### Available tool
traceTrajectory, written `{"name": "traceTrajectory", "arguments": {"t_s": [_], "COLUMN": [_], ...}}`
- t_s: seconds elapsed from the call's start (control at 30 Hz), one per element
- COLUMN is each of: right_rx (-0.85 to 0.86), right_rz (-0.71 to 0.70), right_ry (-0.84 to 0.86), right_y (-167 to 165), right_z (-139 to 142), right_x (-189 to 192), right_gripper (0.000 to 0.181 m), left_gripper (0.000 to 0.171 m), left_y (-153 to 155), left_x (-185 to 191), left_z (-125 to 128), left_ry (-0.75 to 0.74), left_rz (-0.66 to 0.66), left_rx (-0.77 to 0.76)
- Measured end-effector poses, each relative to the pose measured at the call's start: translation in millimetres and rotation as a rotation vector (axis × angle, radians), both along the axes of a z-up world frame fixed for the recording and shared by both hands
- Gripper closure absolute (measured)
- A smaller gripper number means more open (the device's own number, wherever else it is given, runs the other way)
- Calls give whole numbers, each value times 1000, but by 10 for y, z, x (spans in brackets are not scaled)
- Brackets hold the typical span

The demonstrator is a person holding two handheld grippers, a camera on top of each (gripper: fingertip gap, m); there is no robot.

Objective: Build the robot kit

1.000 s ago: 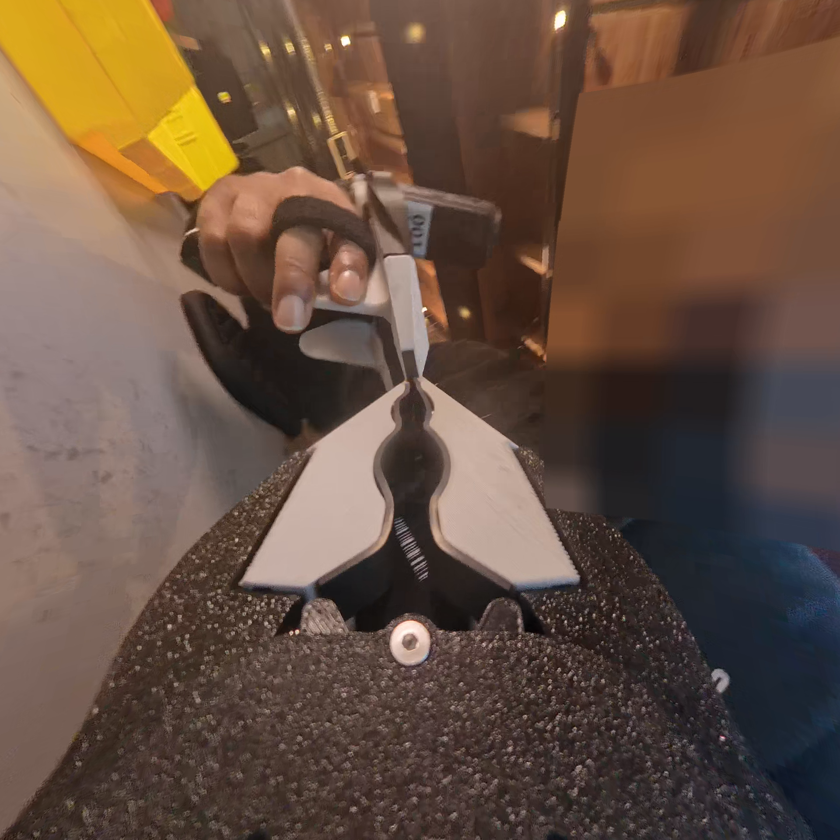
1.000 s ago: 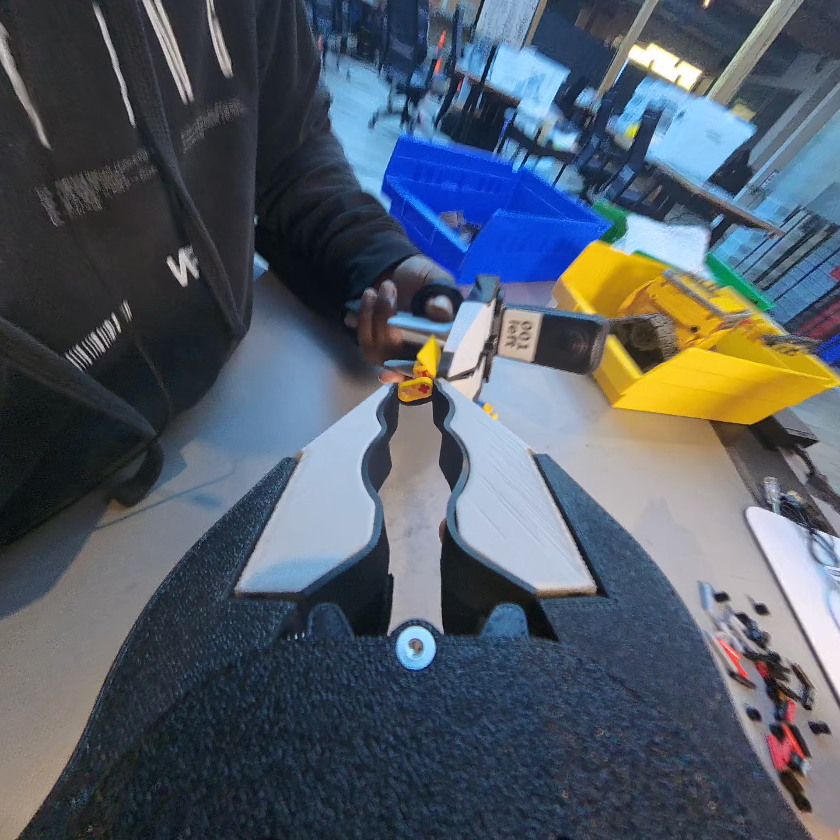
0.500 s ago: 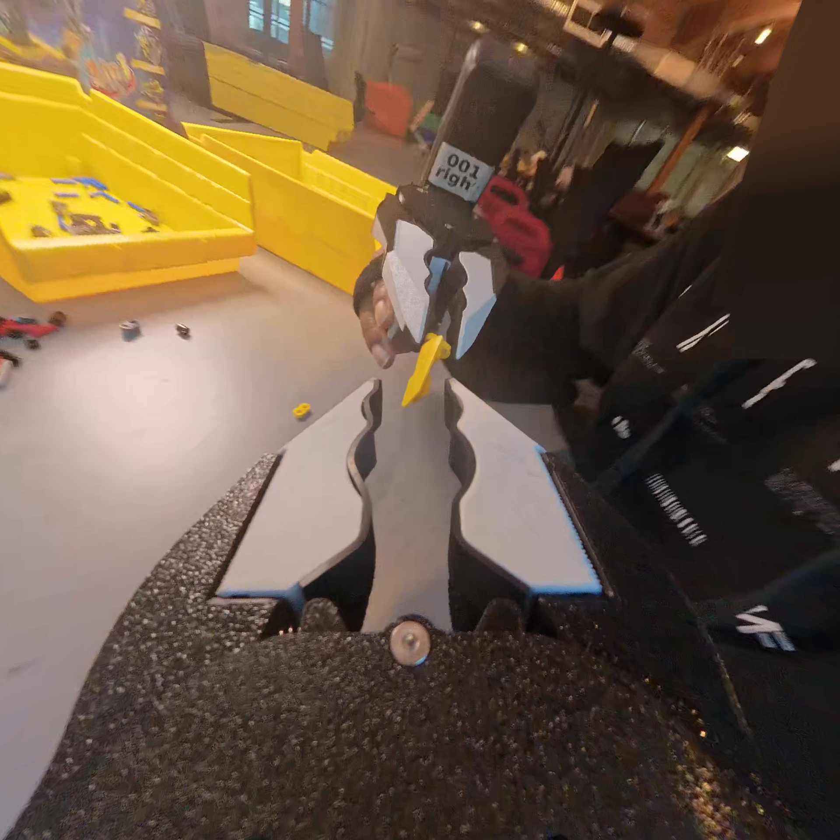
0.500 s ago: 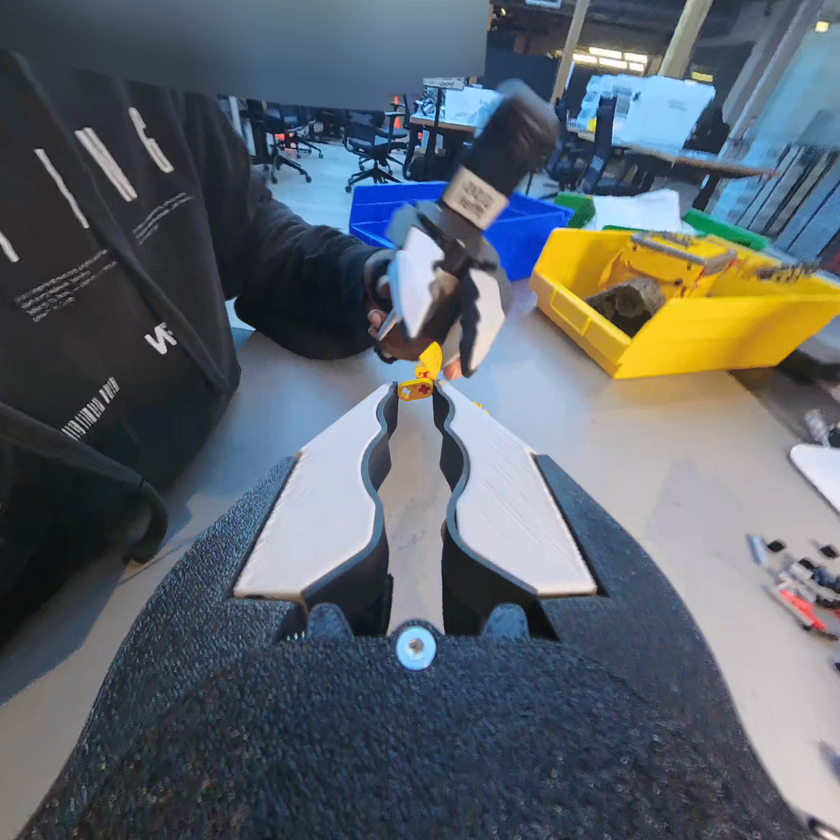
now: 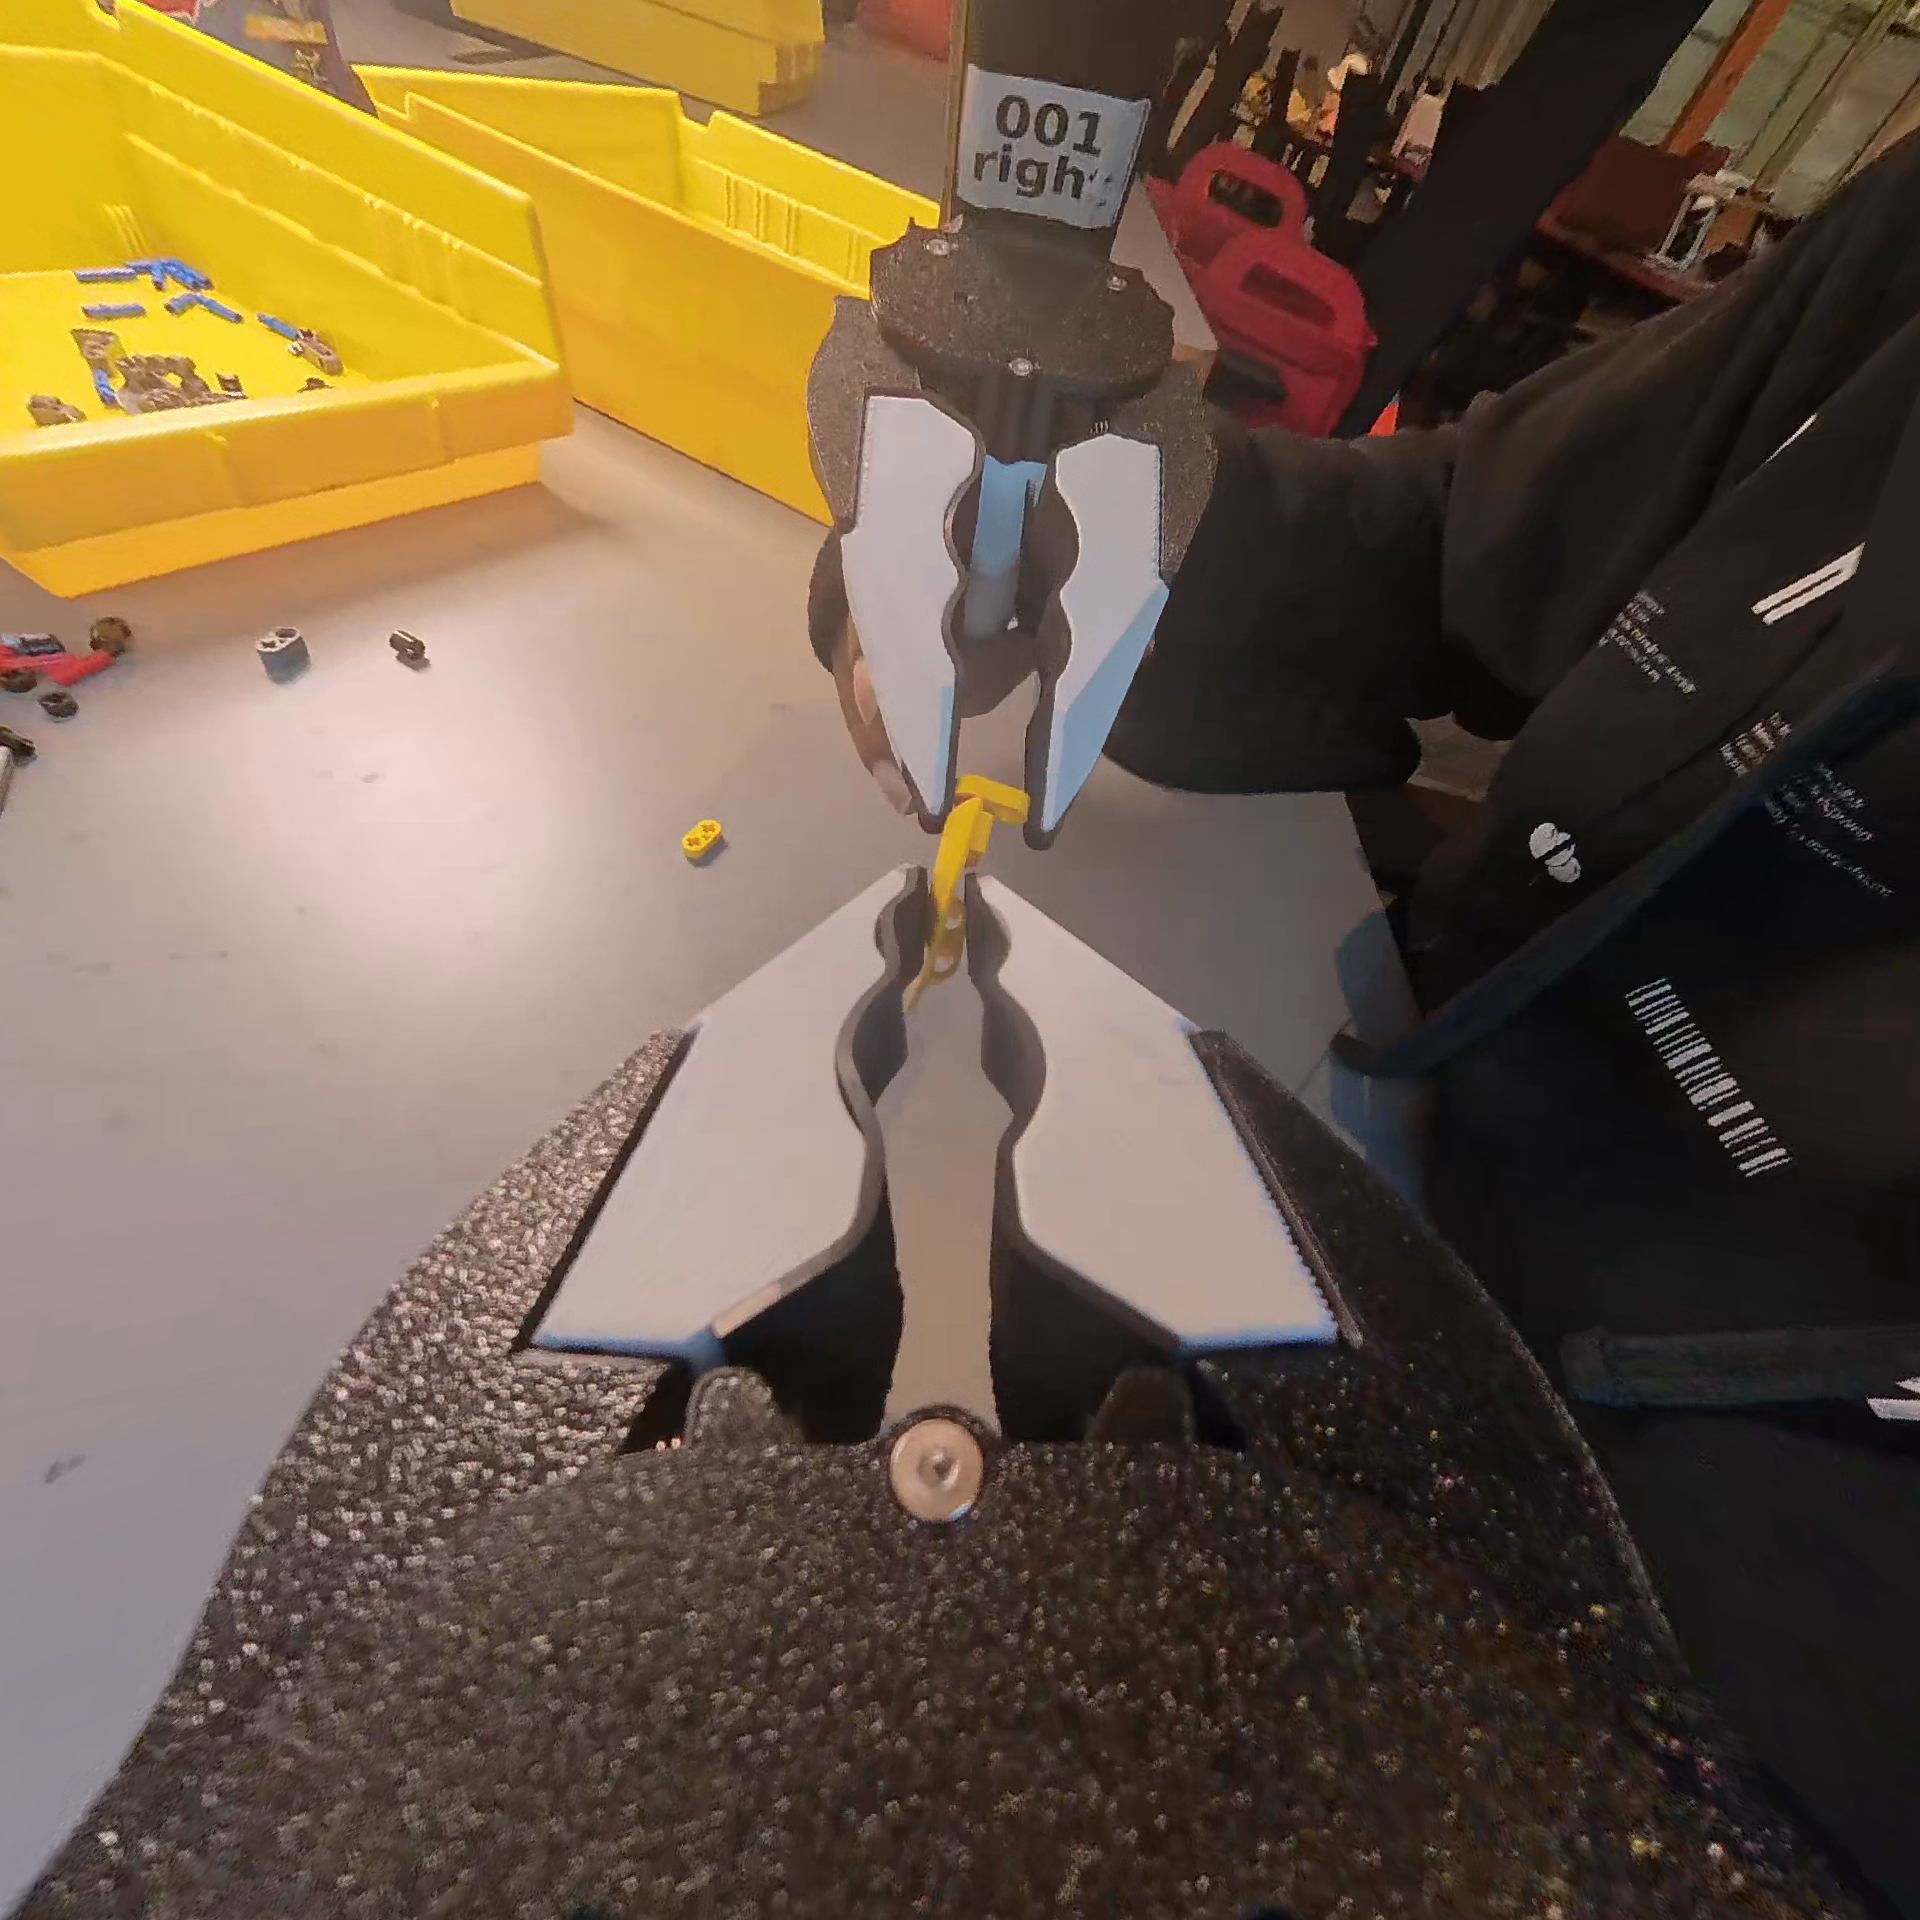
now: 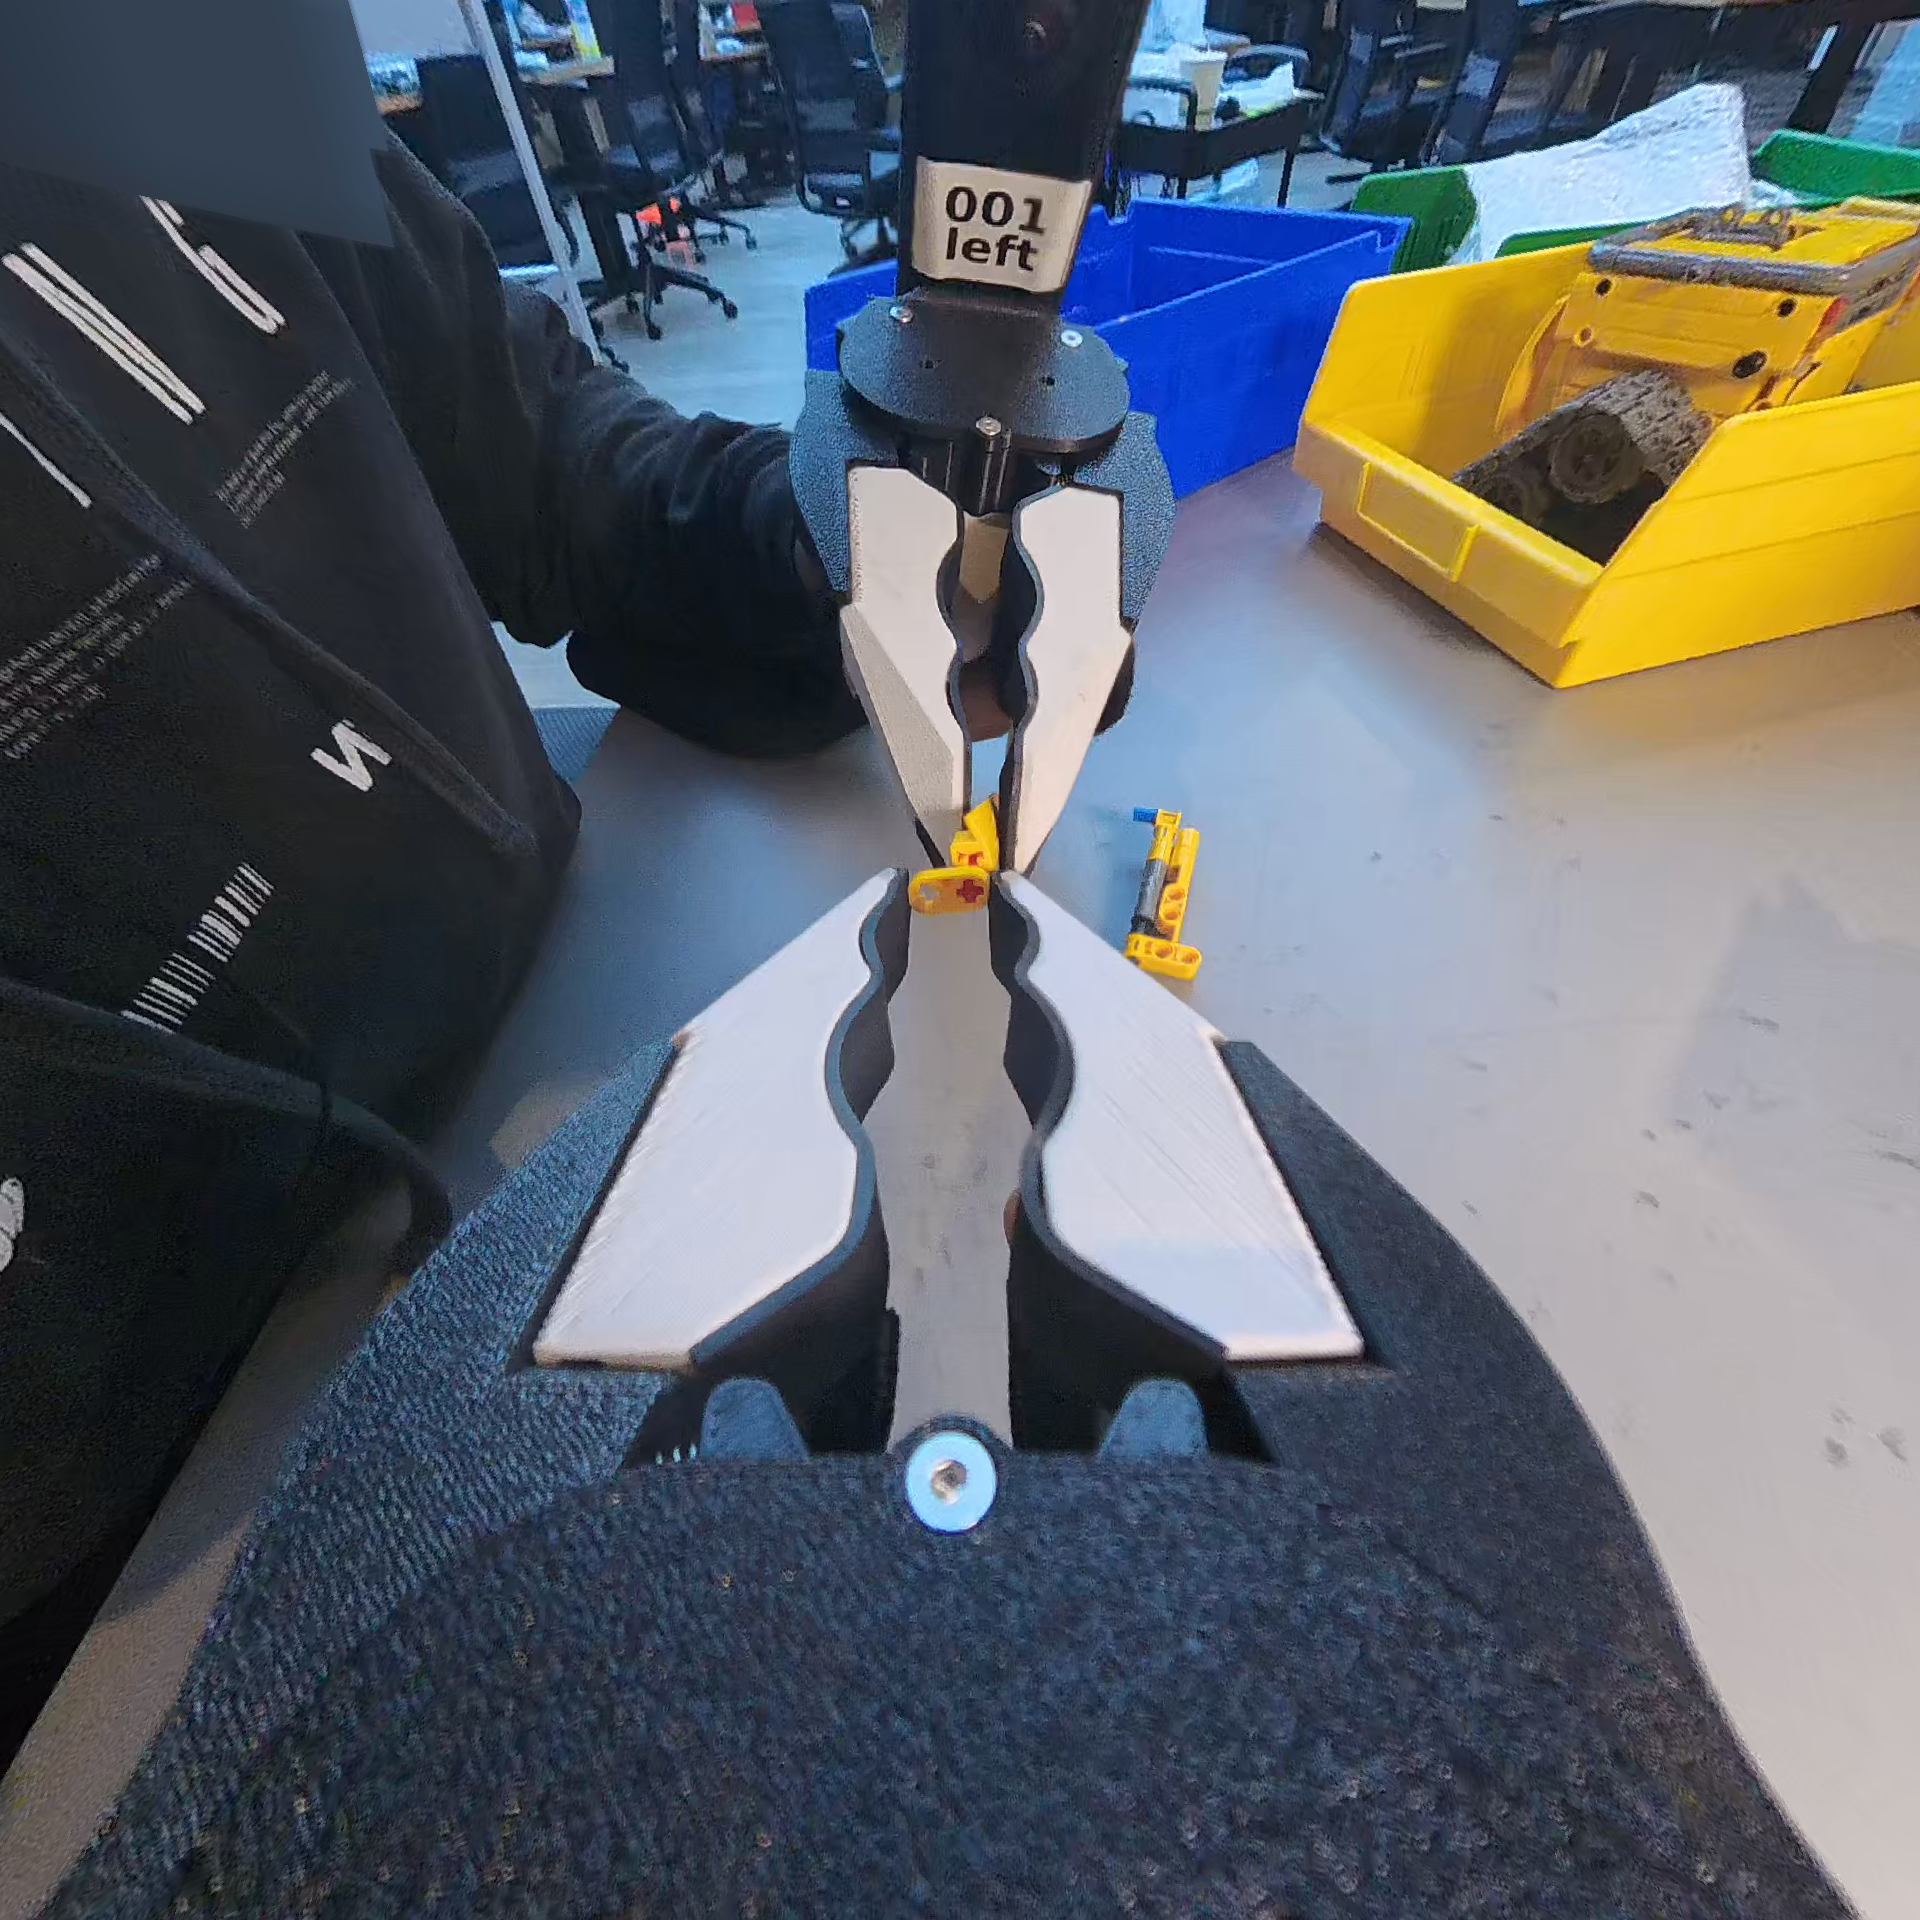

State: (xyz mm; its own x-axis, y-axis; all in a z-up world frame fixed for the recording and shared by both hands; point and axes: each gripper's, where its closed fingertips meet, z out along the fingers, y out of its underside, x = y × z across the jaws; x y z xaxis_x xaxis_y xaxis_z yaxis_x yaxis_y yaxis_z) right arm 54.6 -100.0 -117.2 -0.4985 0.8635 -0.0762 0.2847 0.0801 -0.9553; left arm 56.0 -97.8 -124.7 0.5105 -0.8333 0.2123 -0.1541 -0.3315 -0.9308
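My left gripper (image 5: 940,888) is shut on a thin yellow beam (image 5: 948,920) that stands up between its tips. My right gripper (image 6: 945,883) faces it tip to tip and is shut on a small yellow connector with a red cross pin (image 6: 943,894). The two yellow pieces meet between the grippers, above the grey table (image 5: 364,987). The right gripper also shows in the left wrist view (image 5: 977,826), pointing down at the beam. The left gripper shows in the right wrist view (image 6: 982,847). How the pieces join is hidden by the fingers.
Yellow bins (image 5: 312,447) with small parts stand at the back left. Loose parts (image 5: 281,652) and a small yellow piece (image 5: 703,840) lie on the table. A yellow beam assembly (image 6: 1164,904), a yellow bin with a tracked model (image 6: 1621,540) and a blue bin (image 6: 1226,312) lie right. A person's black sleeve (image 6: 644,582) is close. Only a small space, under 4 cm, lies between the two pairs of fingers. My right gripper's tips are some 12 cm from the small yellow piece (image 5: 703,840).
My left gripper swung round to face the right one, moved up to it and went from open to shut on the yellow beam. The right gripper kept its piece.
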Motion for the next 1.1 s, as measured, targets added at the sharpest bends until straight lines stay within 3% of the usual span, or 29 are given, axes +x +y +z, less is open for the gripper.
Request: {"name": "traceTrajectory", "arguments": {"t_s": [0.17,0.27,0.33,0.4,0.53,0.67,0.83,0.93,1.1], "right_rx": [56,-45,14,-37,-96,-57,-49,-18,151], "right_rz": [16,18,15,15,26,-11,10,11,-8], "right_ry": [-66,-4,-13,3,43,56,-26,-71,-175], "right_y": [-10,-29,-26,-30,-75,8,-17,-8,25], "right_z": [-157,-4,-51,-19,122,199,29,-77,-338], "right_x": [10,-11,-27,-24,-52,-47,16,16,33], "right_gripper": [167,167,167,167,169,168,167,166,162], "left_gripper": [167,167,167,167,167,167,167,167,167], "left_y": [-16,-16,-18,-14,-25,31,-3,41,42], "left_x": [8,-15,-24,-18,96,20,52,-4,7], "left_z": [-49,67,30,45,-12,136,-36,-201,-358], "left_ry": [-11,-78,-46,-86,-27,-63,-17,105,217], "left_rz": [-15,-10,-4,-2,-10,11,-28,-9,-6], "left_rx": [-30,-34,-26,-47,-10,24,-4,35,70]}}
